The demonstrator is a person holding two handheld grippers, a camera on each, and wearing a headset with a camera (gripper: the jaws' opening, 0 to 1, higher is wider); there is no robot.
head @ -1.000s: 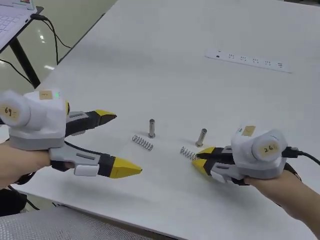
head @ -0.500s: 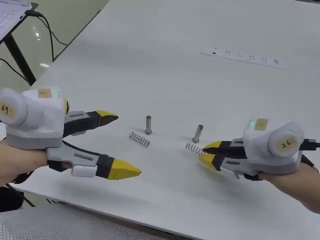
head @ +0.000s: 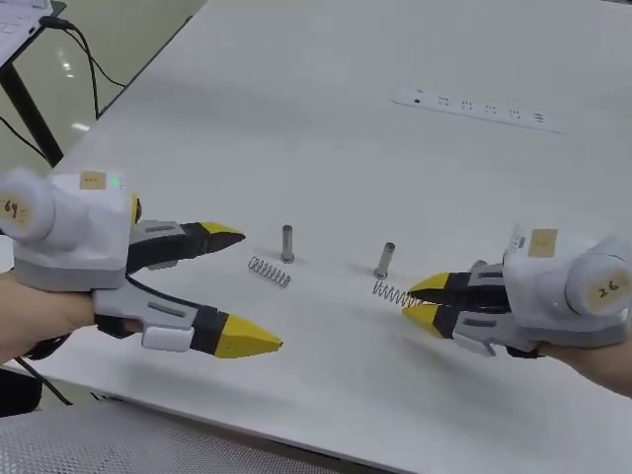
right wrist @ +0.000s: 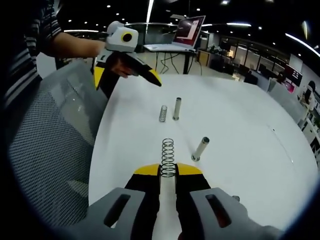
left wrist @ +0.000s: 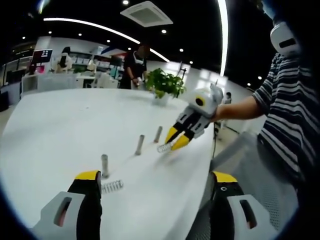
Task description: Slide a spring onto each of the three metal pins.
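Right gripper (right wrist: 168,171) jaws pinched on near end of a spring (right wrist: 168,149); metal pin (right wrist: 200,148) standing just beside it; left gripper (head: 249,288) jaws wide apart, holding nothing.

Two grippers, left gripper (head: 249,288) and right gripper (head: 420,301), over one white workbench (head: 326,118): three metal pins (left wrist: 140,144) in the left gripper view, two in the head view, two springs (head: 269,272), one power strip (head: 479,109), one potted plant (left wrist: 165,82)

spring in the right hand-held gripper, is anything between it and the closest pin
Nothing visible. The spring, pinched in the right hand-held gripper, has just bare table between it and the closest pin.
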